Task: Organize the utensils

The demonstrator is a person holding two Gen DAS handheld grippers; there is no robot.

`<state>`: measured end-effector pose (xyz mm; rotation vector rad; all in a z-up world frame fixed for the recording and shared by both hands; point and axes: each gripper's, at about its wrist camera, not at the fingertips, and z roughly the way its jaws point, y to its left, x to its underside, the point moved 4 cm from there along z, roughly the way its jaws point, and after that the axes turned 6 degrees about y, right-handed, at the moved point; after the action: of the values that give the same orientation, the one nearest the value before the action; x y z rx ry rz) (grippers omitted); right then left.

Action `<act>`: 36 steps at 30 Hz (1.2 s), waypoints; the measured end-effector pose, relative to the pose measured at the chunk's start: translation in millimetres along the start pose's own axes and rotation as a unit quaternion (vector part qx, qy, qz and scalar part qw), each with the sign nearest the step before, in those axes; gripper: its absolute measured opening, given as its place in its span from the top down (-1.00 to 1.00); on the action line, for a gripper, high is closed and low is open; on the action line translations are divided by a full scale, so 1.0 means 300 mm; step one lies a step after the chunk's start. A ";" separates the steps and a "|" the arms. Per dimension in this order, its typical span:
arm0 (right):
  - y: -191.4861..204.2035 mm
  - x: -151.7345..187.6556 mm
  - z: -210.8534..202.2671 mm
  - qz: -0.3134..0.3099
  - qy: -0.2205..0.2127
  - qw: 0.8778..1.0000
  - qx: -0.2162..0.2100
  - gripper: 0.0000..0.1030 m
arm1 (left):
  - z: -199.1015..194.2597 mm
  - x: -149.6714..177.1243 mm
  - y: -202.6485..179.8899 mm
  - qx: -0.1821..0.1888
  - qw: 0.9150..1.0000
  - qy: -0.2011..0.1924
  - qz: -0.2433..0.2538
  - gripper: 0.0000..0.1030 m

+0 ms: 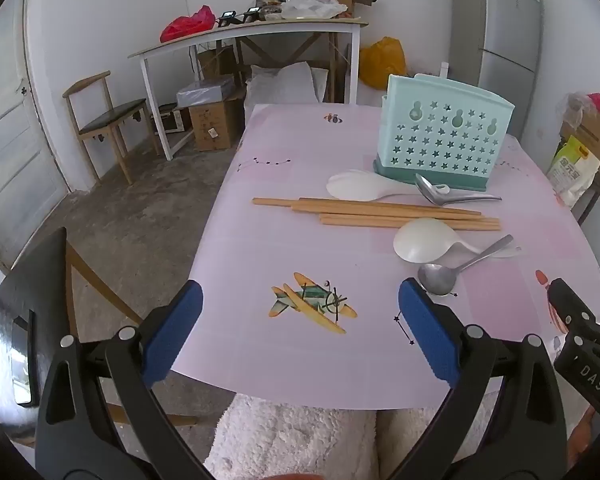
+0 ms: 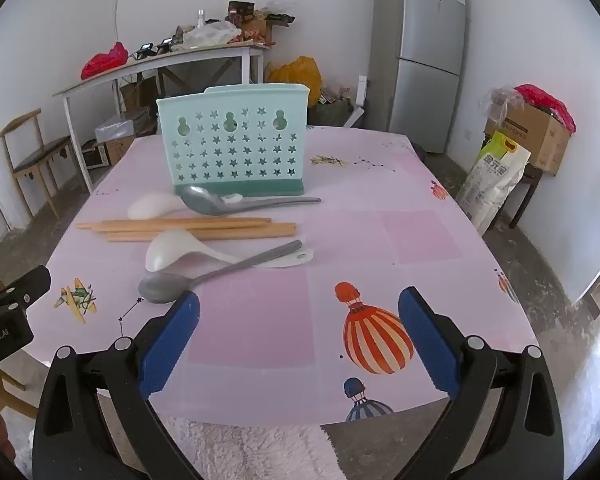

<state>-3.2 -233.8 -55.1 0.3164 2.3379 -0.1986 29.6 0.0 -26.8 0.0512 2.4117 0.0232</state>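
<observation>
Both the left gripper [image 1: 300, 328] and right gripper [image 2: 300, 332] are held wide open and empty; the slippery, stiff grey metal spoon [image 2: 168, 286] is best pinched mid-handle

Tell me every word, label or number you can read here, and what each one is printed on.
"DAS": on the black body of the right gripper, at the edge of the left wrist view.
"nRobot.AI", cut off at the frame edge: on the left gripper, in the right wrist view.
Large characters on the white and yellow bag: too blurred to read.
Stickers on the fridge: too small to read.
</observation>
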 end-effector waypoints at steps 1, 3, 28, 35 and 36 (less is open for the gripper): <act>0.000 -0.001 -0.001 -0.001 -0.001 1.000 0.002 -0.88 | 0.002 0.001 0.000 0.001 1.000 0.004 -0.001 -0.84; 0.000 -0.002 0.001 0.001 -0.001 1.000 0.001 -0.88 | 0.002 0.000 0.000 0.002 1.000 0.003 -0.001 -0.84; 0.004 -0.008 0.000 0.004 0.000 1.000 -0.003 -0.88 | 0.014 0.002 0.016 -0.005 1.000 0.006 -0.008 -0.84; 0.012 -0.019 -0.002 0.003 -0.001 1.000 -0.003 -0.88 | 0.014 0.003 0.015 -0.004 1.000 0.007 -0.008 -0.84; 0.011 -0.019 -0.002 0.003 -0.001 1.000 -0.003 -0.88 | 0.014 0.003 0.015 -0.005 1.000 0.006 -0.008 -0.84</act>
<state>1.1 -231.3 -50.7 0.3201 2.3353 -0.1887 32.0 4.5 -30.4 0.0273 2.4246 0.0281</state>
